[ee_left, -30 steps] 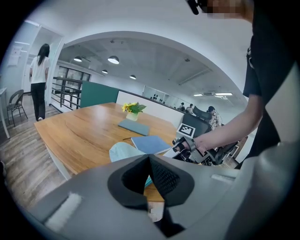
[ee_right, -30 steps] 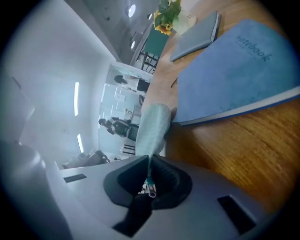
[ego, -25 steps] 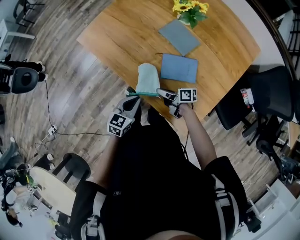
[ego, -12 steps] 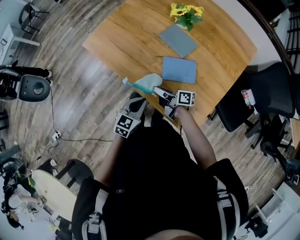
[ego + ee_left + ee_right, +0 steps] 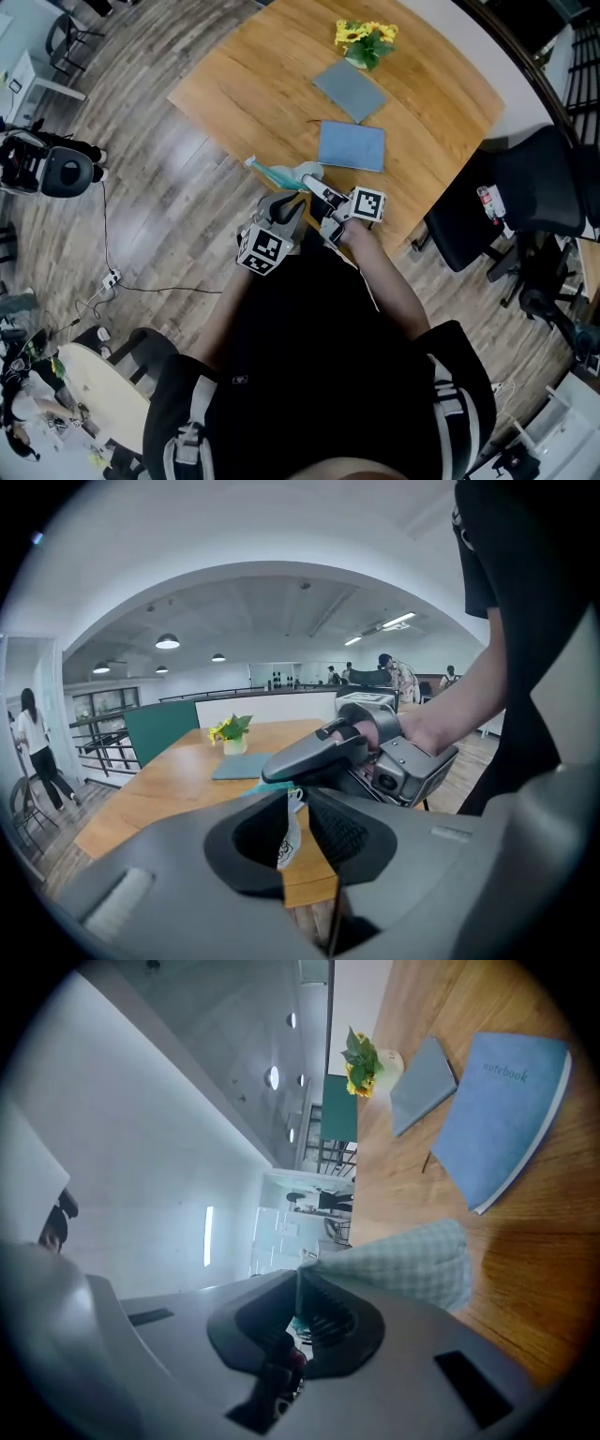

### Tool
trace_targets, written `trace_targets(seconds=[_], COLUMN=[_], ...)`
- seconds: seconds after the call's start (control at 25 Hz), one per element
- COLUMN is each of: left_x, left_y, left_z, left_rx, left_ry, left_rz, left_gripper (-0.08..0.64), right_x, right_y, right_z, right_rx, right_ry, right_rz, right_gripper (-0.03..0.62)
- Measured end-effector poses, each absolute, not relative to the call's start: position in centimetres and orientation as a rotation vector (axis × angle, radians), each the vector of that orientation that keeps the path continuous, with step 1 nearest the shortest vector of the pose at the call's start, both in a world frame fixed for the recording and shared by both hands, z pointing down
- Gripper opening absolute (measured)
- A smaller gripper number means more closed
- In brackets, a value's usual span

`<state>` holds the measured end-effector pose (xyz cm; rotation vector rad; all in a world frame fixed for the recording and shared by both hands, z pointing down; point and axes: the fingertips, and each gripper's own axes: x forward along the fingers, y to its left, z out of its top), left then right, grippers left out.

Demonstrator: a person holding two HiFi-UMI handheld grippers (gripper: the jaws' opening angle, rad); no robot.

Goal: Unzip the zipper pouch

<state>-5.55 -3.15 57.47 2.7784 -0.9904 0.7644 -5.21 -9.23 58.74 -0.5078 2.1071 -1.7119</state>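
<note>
At the edge of the table (image 5: 253, 84), your right gripper (image 5: 298, 1279) pinches the pouch (image 5: 412, 1260); your left gripper (image 5: 295, 803) is opening around a white tag (image 5: 289, 836).

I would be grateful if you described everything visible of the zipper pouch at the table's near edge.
The zipper pouch is soft, pale green checked fabric, crumpled, with a teal zipper band sticking out to the left. It sits at the near edge of the wooden table, just in front of the blue notebook. The right gripper is shut on its edge. A small white tag, seemingly its pull, hangs inside the left gripper, whose fingers are opening.
</note>
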Motion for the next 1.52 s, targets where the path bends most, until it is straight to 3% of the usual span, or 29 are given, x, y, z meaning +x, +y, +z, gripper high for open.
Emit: trace_targets(seconds=[0.12,0.84,1.52], left_x=[-4.9,-4.3,-5.6], left_y=[-3.0,-5.1,-5.4], left_z=[57.4,53.1,51.9], left_rx=[2.753,2.746,2.736], left_ry=[-1.020,-1.310,-1.366], left_rz=[0.786,0.711,0.639], left_gripper=[0.099,0.123,0.005], right_x=[-4.8,-2.9,-2.9], right_y=[-9.2,-9.8,-9.6], right_z=[57.9,53.8,52.7], right_rx=[-0.534,-0.597,-0.594], right_ry=[2.074,1.885,1.928], right_rz=[-1.694,-1.632,-1.592], right_gripper=[0.020,0.017,0.015])
